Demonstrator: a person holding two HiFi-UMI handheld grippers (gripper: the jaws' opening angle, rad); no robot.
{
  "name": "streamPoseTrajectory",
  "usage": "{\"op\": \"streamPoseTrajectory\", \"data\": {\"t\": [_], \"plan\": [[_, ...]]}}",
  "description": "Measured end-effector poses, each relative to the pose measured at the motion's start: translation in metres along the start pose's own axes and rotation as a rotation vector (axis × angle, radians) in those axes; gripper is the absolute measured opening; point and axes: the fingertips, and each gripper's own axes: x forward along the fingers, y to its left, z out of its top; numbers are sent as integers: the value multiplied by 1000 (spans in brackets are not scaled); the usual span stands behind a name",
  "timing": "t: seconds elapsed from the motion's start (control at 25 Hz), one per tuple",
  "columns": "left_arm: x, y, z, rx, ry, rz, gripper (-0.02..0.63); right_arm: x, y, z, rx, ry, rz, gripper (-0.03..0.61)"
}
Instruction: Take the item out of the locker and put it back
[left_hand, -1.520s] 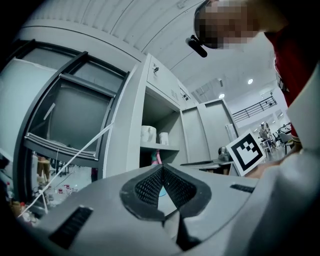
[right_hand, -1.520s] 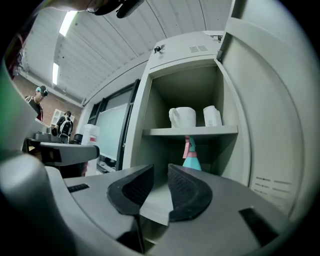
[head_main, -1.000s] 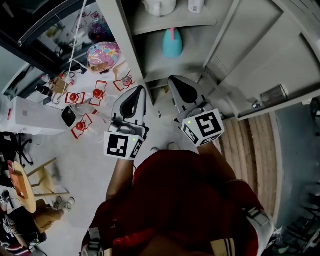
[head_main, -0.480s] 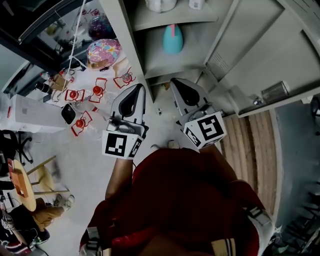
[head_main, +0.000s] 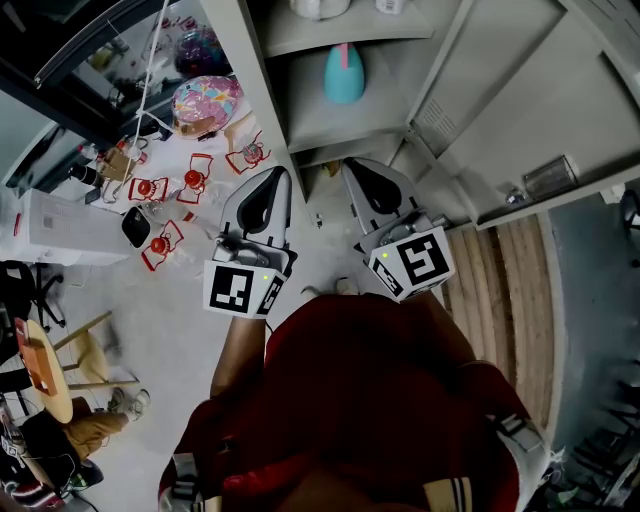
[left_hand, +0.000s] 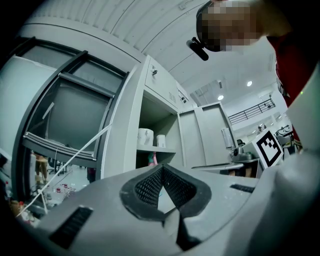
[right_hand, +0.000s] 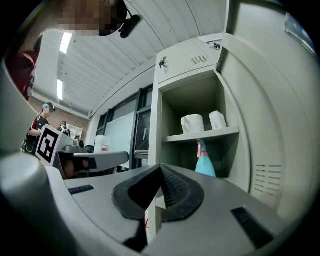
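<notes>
An open grey locker (head_main: 300, 130) stands in front of me. A teal spray bottle with a pink top (head_main: 343, 75) stands upright on its lower shelf, also visible as the bottle (right_hand: 205, 164) in the right gripper view and partly as the bottle (left_hand: 152, 159) in the left gripper view. My left gripper (head_main: 282, 173) is shut and empty, below and left of the locker opening. My right gripper (head_main: 348, 163) is shut and empty too, pointing at the lower compartment, short of the bottle. The closed jaw tips show in each gripper's own view, left gripper (left_hand: 161, 168) and right gripper (right_hand: 161, 168).
White rolls (right_hand: 192, 123) sit on the locker's upper shelf. The locker door (head_main: 520, 110) hangs open to the right. At the left, a table holds a colourful round thing (head_main: 207, 103), small red-framed items (head_main: 160, 245) and a white box (head_main: 60, 230). A wooden stool (head_main: 55, 365) stands lower left.
Almost nothing differs: both grippers stay shut in front of the locker, and the right one has drifted slightly back toward me.
</notes>
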Motion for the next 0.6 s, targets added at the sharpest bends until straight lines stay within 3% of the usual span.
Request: {"op": "streamPoseTrajectory", "data": {"t": [0.6], "plan": [[1, 3, 1, -3, 0, 2, 6, 2, -3, 1, -1, 2, -5, -3]]}}
